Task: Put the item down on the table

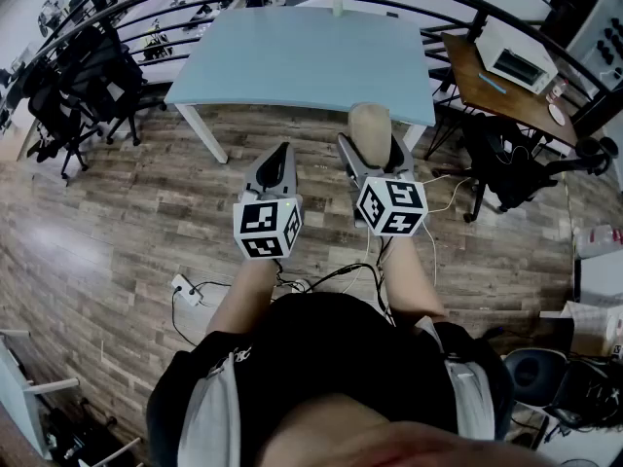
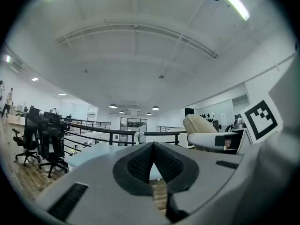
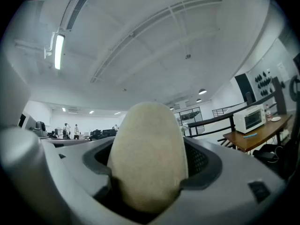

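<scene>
Holding beige oval item (image 3: 147, 156), right gripper (image 1: 373, 156)

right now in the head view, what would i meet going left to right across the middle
office chairs → left gripper → right gripper holding the beige oval item → wooden desk

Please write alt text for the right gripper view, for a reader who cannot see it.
The right gripper holds a beige egg-shaped item between its jaws, filling the middle of the view. Behind it are a white ceiling with a strip light and, at right, a wooden desk bearing a white appliance.
</scene>
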{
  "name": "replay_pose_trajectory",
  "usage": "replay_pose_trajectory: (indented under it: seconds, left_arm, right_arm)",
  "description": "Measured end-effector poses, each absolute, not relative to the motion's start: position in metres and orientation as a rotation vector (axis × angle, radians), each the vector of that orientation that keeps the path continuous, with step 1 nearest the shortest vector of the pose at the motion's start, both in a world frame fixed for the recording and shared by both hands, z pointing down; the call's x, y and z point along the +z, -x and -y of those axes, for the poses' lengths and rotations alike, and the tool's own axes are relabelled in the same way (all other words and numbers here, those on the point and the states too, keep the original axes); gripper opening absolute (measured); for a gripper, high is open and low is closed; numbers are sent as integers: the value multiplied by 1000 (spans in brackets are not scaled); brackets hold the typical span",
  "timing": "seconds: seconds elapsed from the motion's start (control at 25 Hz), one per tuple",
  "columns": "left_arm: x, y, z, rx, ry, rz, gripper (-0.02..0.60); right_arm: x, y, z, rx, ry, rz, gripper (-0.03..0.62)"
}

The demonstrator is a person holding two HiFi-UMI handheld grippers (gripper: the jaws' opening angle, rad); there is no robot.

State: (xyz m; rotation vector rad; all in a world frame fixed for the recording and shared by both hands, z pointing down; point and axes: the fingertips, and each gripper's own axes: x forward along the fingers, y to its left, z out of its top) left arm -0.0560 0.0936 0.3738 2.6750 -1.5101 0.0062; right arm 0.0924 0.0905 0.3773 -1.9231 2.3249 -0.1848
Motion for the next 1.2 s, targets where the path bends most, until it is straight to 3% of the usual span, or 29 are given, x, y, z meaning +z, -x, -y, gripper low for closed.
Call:
replay_pose_trajectory:
  seconds: [1.2]
  left_arm:
    - [384, 100, -46, 86, -2741, 1471, 8]
  right_arm:
    - [376, -47, -59, -154, 1954, -2277, 402]
